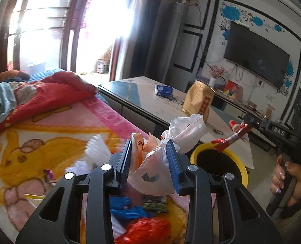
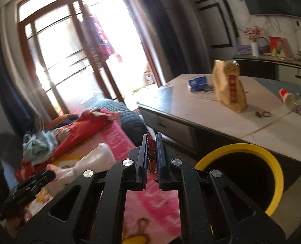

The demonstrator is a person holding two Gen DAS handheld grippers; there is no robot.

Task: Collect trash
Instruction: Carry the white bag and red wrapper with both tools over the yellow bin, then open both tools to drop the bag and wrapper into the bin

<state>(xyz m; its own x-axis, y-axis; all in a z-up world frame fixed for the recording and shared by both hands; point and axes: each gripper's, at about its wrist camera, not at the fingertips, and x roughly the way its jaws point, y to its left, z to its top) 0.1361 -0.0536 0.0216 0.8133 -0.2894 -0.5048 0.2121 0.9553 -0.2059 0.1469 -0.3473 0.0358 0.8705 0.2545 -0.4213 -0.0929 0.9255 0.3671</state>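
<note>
Two tongs loaded: left tongs (image 1: 150, 158) clenched on a crumpled plastic bag (image 1: 160, 162) above the bed blanket (image 1: 48, 138), right tongs (image 2: 151, 154) pinching a red wrapper (image 2: 150, 152) near the yellow-rimmed bin (image 2: 272, 162), likely for dropping in.

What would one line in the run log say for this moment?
left gripper: shut on plastic bag | right gripper: shut on red wrapper, above yellow-rimmed trash bin | nothing dropped yet

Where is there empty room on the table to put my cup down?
The table is bare along its near edge, between the brown paper bag and the yellow bin. It is crowded farther back, around the blue packet and tipped cup.
</note>
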